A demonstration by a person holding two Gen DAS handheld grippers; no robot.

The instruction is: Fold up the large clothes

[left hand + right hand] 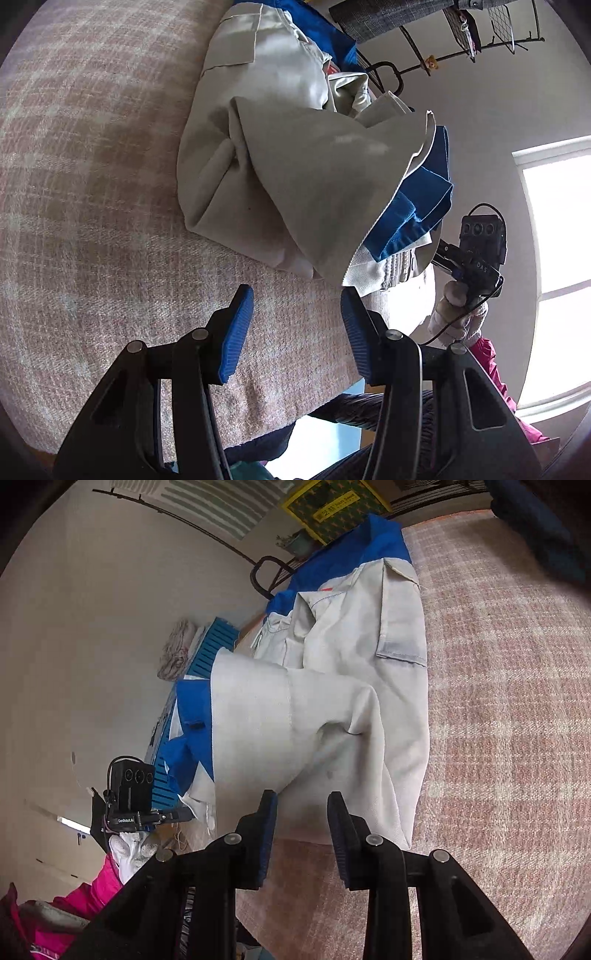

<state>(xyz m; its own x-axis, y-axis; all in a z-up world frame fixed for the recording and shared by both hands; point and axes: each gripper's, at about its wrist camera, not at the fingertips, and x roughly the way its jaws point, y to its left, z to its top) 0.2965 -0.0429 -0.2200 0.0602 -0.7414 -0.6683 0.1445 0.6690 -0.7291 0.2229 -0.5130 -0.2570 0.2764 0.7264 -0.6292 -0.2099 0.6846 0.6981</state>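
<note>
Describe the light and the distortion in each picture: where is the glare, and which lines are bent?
Left wrist view: the window is blown out to white, and the left claw is backlit and dark; the bed cover bulges from the fisheye. Right wrist view: the light is softer with no glare; the grey and blue garment shows soft fold shadows, and the wall rail curves.

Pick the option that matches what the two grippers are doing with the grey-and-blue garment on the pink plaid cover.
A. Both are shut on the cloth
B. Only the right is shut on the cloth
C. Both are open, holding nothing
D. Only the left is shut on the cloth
C: the left gripper and the right gripper each show a clear gap between their pads, with the garment lying beyond the fingertips on the cover.
</note>
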